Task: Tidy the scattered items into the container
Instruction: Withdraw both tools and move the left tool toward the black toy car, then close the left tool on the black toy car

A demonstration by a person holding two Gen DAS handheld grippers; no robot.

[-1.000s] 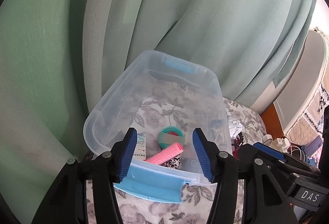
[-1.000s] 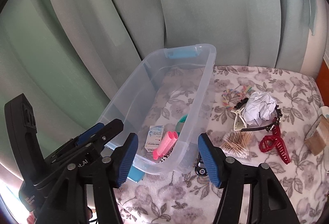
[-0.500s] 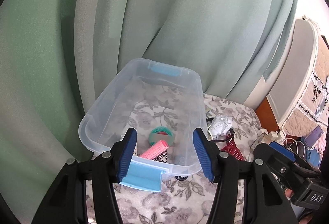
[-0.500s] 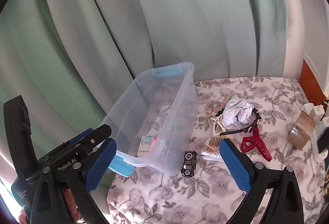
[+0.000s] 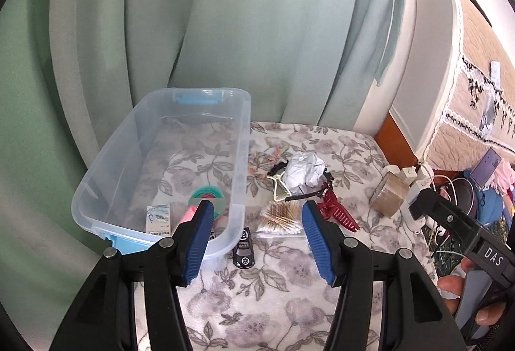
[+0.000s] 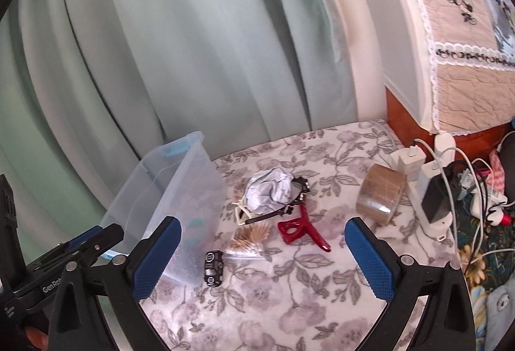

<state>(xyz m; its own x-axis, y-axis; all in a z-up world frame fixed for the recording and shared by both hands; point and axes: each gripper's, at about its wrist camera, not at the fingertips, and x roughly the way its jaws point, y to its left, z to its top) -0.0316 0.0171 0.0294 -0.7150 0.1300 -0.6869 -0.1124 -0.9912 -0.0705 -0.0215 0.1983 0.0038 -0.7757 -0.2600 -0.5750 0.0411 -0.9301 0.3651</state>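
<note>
A clear plastic bin (image 5: 244,125) (image 6: 193,177) with blue latches stands at the left on the floral cloth. It holds a teal tape ring (image 5: 206,195), a pink roller and a small white box (image 5: 158,218). Right of it lie a black toy car (image 5: 243,249) (image 6: 214,264), a bag of cotton swabs (image 5: 280,217) (image 6: 248,238), a red hair claw (image 5: 336,212) (image 6: 297,228), crumpled white paper (image 5: 304,172) (image 6: 270,190) and a black headband. My left gripper (image 5: 256,243) is open and empty above the car. My right gripper (image 6: 262,261) is wide open and empty.
A brown packing tape roll (image 6: 381,193) (image 5: 391,195) stands at the right, beside white chargers and cables (image 6: 431,170). Green curtains hang close behind the bin. A wooden cabinet with a lace cover (image 6: 457,68) is at the far right.
Both grippers have pulled back and swung right, away from the bin toward the loose items. The right gripper has opened wide.
</note>
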